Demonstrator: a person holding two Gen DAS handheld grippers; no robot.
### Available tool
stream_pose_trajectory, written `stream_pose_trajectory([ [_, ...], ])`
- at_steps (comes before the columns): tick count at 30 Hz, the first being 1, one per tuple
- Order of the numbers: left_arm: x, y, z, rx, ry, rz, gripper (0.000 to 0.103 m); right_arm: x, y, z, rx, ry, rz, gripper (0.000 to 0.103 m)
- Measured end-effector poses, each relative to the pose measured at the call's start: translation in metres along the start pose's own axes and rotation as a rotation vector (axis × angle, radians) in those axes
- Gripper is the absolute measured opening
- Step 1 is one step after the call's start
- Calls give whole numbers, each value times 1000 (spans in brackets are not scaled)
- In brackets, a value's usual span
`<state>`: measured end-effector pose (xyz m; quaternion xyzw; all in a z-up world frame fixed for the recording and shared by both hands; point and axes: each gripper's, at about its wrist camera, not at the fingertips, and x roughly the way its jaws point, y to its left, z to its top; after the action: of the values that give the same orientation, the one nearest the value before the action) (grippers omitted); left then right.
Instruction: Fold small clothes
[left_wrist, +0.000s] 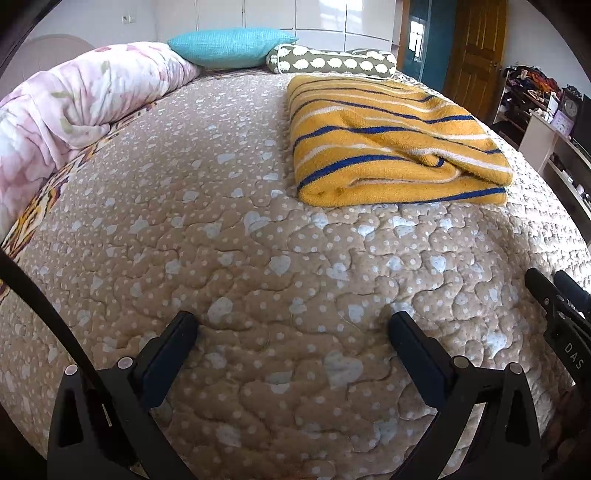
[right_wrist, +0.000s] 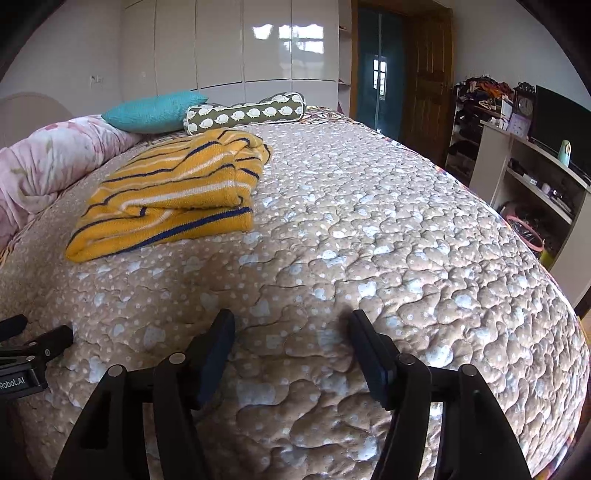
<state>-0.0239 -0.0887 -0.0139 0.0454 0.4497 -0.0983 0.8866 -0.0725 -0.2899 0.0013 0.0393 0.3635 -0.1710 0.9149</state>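
A yellow knit garment with blue and white stripes (left_wrist: 391, 140) lies folded into a flat bundle on the beige quilted bedspread (left_wrist: 229, 236), toward the far right; in the right wrist view the garment (right_wrist: 173, 192) lies far left. My left gripper (left_wrist: 293, 325) is open and empty, low over the bedspread, well short of the garment. My right gripper (right_wrist: 291, 325) is open and empty too, over bare bedspread (right_wrist: 369, 229) to the garment's right. The right gripper (left_wrist: 554, 295) shows at the left view's right edge, and the left gripper (right_wrist: 40, 334) at the right view's left edge.
A pink floral duvet (left_wrist: 74, 107) is rolled along the bed's left side. A teal pillow (left_wrist: 231, 46) and a patterned bolster (left_wrist: 332, 62) lie at the head. Shelves with clutter (right_wrist: 532, 184) stand right of the bed, near a wooden door (right_wrist: 428, 81).
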Motion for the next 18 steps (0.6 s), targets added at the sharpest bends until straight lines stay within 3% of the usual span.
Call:
stream_pose_trajectory([
  [18, -4, 1, -6, 9, -39, -13, 103, 5, 9, -2, -1, 5, -61, 78],
])
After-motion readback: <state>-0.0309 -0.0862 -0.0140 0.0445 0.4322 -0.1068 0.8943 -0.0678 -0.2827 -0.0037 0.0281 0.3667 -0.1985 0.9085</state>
